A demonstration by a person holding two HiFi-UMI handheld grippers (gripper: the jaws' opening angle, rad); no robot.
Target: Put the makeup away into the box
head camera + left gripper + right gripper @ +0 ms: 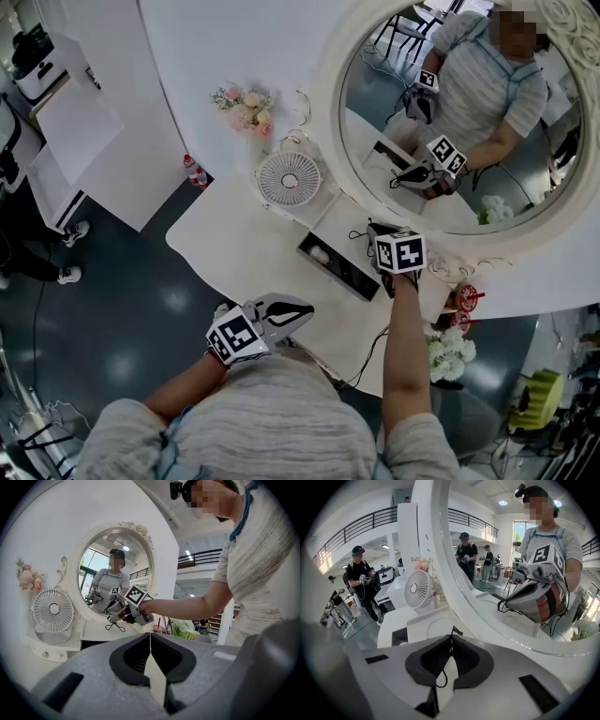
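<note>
A black open box (349, 272) sits on the white vanity table (234, 246), with a small white item (320, 253) inside. My right gripper (372, 229) hovers just past the box, close to the mirror. It is shut on a thin black wire-like makeup tool (439, 680), whose loop hangs below the jaws. In the left gripper view the same tool (114, 626) dangles from the right gripper (112, 618). My left gripper (306, 307) is held back near my body at the table's front edge, shut with nothing between its fingers (140, 667).
A round mirror (450, 112) in an ornate white frame stands behind the table. A small white fan (289, 178) and pink flowers (246, 108) are at the back left. A red cup (466, 300) and white flowers (450, 352) stand at the right. Other people stand off to the left.
</note>
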